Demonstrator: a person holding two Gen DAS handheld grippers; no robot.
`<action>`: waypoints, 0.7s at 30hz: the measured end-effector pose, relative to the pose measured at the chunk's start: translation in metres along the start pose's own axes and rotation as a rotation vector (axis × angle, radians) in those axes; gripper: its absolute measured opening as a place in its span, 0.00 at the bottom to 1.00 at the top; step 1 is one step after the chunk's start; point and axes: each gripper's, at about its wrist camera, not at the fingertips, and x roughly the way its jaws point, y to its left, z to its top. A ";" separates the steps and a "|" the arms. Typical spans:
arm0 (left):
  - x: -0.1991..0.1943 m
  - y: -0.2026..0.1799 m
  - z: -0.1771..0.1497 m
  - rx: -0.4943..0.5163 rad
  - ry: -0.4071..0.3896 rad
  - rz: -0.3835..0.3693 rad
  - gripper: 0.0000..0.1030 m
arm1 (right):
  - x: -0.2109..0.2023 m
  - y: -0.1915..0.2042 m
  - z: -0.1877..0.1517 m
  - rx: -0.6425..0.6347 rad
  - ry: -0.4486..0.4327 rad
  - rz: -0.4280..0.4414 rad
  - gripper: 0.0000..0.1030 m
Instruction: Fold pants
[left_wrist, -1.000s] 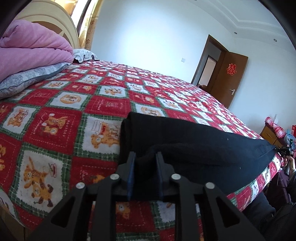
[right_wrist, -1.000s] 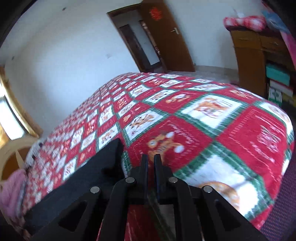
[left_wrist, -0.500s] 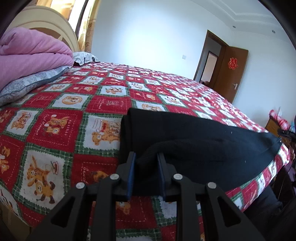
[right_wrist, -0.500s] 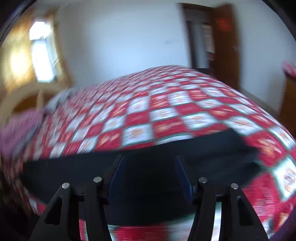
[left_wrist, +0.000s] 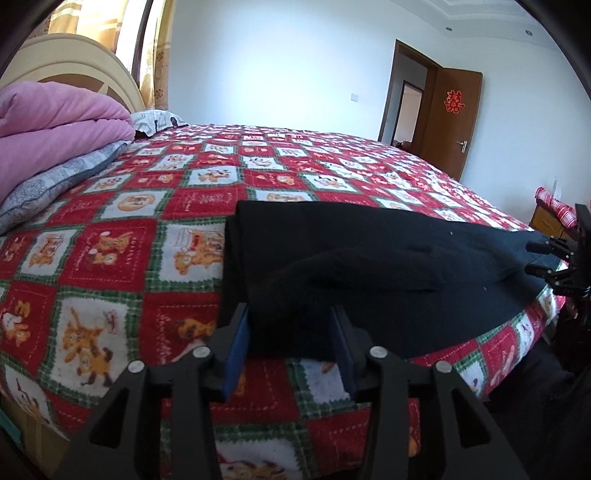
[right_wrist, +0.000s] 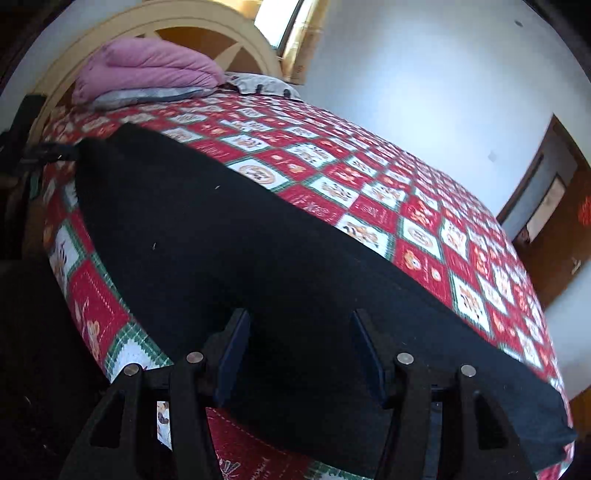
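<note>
Across the near edge of the bed (left_wrist: 155, 206) lie the black pants (left_wrist: 388, 258), stretched long along that edge on a red, white and green checked bedspread (right_wrist: 424, 221) with cartoon animal squares. At the head of the bed a pink folded blanket (left_wrist: 55, 129) rests on a grey pillow (left_wrist: 55, 177) before a cream headboard (right_wrist: 207, 22). White walls surround the room; a brown door (left_wrist: 456, 118) stands open and carries a red paper decoration, too small to read. The left gripper (left_wrist: 291, 343) has just been opening, with a raised fold of pants between its jaws. The right gripper (right_wrist: 301, 350) stands half open over the cloth, gripping nothing.
</note>
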 end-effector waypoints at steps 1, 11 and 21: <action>0.003 -0.002 0.001 0.004 0.006 0.010 0.44 | 0.000 -0.002 0.000 0.007 -0.003 0.003 0.56; 0.002 -0.002 0.008 0.042 0.018 0.058 0.10 | 0.015 -0.017 0.000 0.035 0.005 0.034 0.56; -0.004 0.002 0.016 0.000 -0.002 0.040 0.08 | 0.038 0.012 0.003 -0.101 0.019 0.050 0.34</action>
